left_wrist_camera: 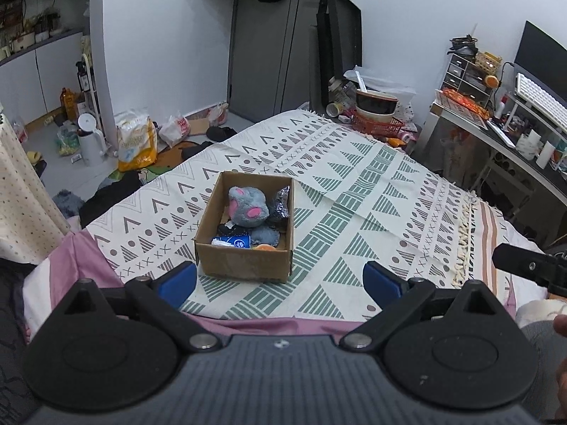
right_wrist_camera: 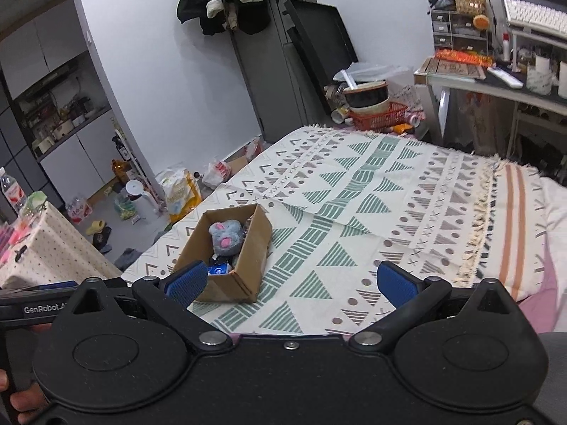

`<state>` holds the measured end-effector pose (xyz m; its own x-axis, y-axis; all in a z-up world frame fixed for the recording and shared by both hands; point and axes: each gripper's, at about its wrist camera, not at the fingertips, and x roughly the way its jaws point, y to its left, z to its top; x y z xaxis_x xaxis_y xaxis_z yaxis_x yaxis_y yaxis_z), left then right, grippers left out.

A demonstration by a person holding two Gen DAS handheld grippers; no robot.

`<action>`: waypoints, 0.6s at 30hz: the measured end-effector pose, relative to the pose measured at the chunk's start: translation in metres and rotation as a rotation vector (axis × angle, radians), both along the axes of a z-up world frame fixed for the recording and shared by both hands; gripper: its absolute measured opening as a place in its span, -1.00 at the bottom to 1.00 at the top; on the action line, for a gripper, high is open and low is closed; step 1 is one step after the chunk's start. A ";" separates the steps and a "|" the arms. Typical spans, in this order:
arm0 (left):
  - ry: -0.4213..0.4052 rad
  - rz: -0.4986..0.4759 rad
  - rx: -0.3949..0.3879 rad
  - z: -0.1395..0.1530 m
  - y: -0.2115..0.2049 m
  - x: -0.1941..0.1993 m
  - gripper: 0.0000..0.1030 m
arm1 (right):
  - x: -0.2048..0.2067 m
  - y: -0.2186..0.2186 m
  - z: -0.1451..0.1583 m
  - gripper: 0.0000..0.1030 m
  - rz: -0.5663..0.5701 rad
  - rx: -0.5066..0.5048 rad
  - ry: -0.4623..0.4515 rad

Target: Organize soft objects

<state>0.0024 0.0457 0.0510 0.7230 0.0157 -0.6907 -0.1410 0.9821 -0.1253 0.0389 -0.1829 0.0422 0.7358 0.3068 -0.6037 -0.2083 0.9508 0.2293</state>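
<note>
A bed (left_wrist_camera: 354, 184) under a patterned cloth (right_wrist_camera: 354, 191) carries an open cardboard box (left_wrist_camera: 244, 258) near its front left part. Both grippers, left (left_wrist_camera: 280, 279) and right (right_wrist_camera: 290, 281), hover low over the near edge, jaws spread wide and empty. Inside the box lie a grey plush (left_wrist_camera: 246, 205) with pink patches, a dark bundle (left_wrist_camera: 281, 205) beside it, and a blue packet (left_wrist_camera: 235, 242) at the front wall.

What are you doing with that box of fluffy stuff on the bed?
A person holds two grippers over a patterned blanket. The left gripper and right gripper are both open and empty. The soft things, like a grey plush toy, sit in the cardboard box. Nothing else lies loose on the blanket.
</note>
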 end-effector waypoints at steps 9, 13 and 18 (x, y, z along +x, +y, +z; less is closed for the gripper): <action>-0.023 -0.033 0.022 0.004 -0.005 -0.022 0.93 | -0.025 -0.003 0.006 1.00 0.013 -0.028 -0.008; -0.029 -0.054 0.034 0.004 -0.008 -0.027 0.93 | -0.034 -0.005 0.011 1.00 -0.003 -0.038 -0.019; -0.044 -0.069 0.004 0.008 -0.004 -0.037 0.93 | -0.044 -0.005 0.015 1.00 -0.008 -0.058 -0.037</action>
<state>-0.0349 0.0416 0.0593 0.7519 -0.0322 -0.6585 -0.0676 0.9898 -0.1255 -0.0050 -0.1878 0.0569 0.7604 0.2658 -0.5926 -0.2076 0.9640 0.1661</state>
